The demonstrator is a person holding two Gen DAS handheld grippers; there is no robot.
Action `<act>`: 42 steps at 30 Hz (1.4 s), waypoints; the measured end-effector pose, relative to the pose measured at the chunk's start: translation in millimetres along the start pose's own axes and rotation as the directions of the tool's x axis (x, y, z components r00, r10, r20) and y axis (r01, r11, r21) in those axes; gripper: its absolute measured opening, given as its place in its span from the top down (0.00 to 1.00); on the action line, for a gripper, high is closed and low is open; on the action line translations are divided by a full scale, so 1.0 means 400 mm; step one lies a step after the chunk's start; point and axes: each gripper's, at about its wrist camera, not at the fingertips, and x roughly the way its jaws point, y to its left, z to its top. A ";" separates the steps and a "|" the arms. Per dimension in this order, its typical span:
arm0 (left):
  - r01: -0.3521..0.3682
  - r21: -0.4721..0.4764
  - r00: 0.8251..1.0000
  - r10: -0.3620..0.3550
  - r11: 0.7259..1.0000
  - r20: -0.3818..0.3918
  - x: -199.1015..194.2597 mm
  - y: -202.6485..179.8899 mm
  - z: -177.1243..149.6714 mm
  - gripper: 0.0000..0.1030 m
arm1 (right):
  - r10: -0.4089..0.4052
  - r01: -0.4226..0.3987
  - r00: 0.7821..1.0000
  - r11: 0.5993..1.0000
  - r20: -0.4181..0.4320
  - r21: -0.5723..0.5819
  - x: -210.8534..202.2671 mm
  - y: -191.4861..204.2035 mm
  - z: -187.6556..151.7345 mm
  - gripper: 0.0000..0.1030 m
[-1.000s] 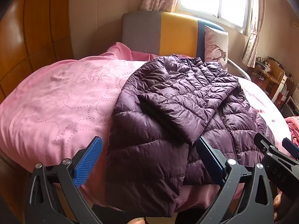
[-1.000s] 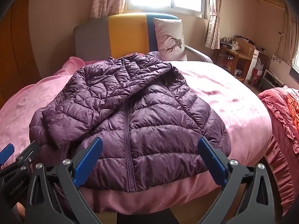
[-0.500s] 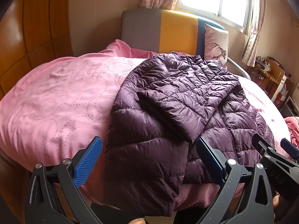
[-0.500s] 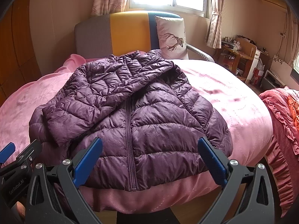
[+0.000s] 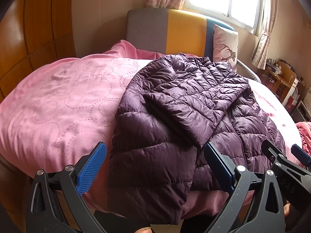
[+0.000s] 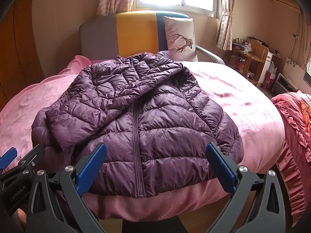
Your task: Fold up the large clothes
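Note:
A dark purple quilted puffer jacket (image 6: 140, 116) lies front up on the pink bed, zipped, hem at the near edge. Its left sleeve (image 6: 91, 114) is folded across the chest. In the left wrist view the jacket (image 5: 175, 120) lies ahead, its left side hanging over the bed edge. My left gripper (image 5: 155, 167) is open and empty, just in front of the jacket's lower left corner. My right gripper (image 6: 155, 165) is open and empty, in front of the hem. Each gripper shows at the edge of the other's view.
The pink bedspread (image 6: 243, 104) covers a rounded bed with a grey, yellow and blue headboard (image 6: 134, 33) and a deer pillow (image 6: 180, 36). A red ruffled blanket (image 6: 295, 120) lies at the right. A wooden desk (image 6: 250, 58) stands by the window; wood panels (image 5: 29, 38) at left.
Both grippers have moved slightly closer to the bed, so the jacket looks a little lower and nearer. Both stay open. The jacket has not moved.

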 end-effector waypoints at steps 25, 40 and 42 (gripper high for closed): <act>0.002 -0.017 1.000 -0.002 1.000 -0.024 0.013 0.014 -0.006 0.04 | 0.018 -0.018 1.000 1.000 -0.023 -0.007 0.014 0.005 -0.010 0.02; -0.008 -0.019 0.999 0.007 1.000 -0.051 0.039 0.026 -0.008 0.04 | 0.036 -0.036 0.998 0.999 -0.046 -0.013 0.035 0.007 -0.020 0.02; -0.015 -0.020 0.998 0.014 1.000 -0.054 0.047 0.039 -0.006 0.04 | 0.058 -0.059 0.997 0.998 -0.048 -0.018 0.042 0.006 -0.019 0.02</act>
